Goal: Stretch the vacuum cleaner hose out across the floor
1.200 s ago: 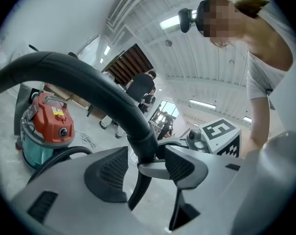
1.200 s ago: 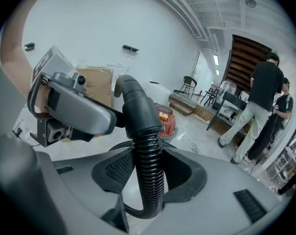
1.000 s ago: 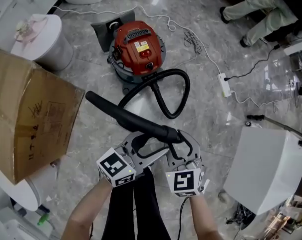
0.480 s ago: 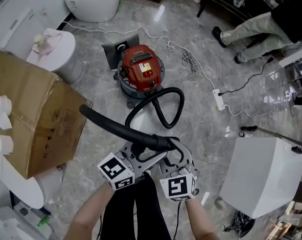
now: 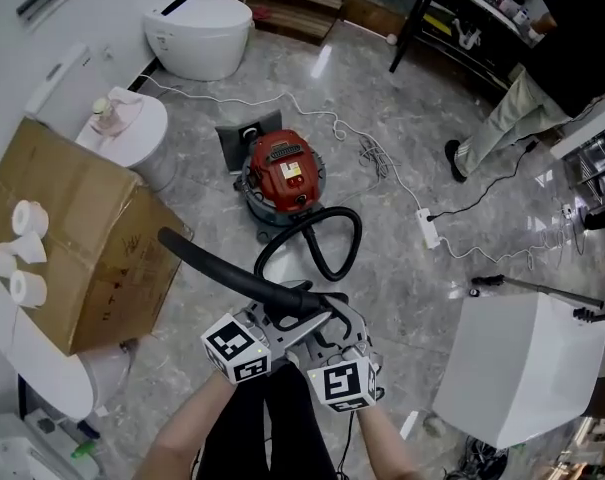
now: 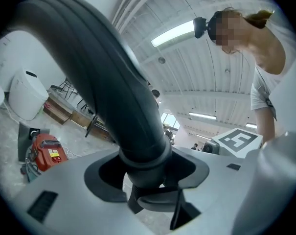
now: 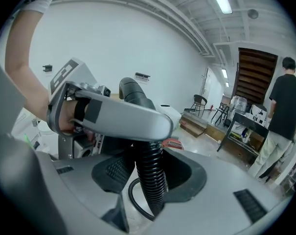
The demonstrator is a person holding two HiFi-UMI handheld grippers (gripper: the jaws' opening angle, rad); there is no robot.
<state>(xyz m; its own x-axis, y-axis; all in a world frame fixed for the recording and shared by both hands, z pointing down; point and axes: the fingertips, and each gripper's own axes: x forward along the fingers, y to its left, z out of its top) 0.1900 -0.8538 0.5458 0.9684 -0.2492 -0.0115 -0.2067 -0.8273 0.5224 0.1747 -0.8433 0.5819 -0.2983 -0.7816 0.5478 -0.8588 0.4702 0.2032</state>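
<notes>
Hose (image 5: pixel 222 271), just one, is clamped by two grippers, the left gripper (image 5: pixel 287 313) and right gripper (image 5: pixel 344 318).

You have bright, even light from the long ceiling lamps (image 6: pixel 179 32) above your left gripper (image 5: pixel 287 318) and right gripper (image 5: pixel 334 320). The polished floor (image 5: pixel 402 258) ahead of them throws back pale glare. In both gripper views the edges bend strongly and the corners go black. The hose (image 6: pixel 103 82) close before the left jaws looks soft.
</notes>
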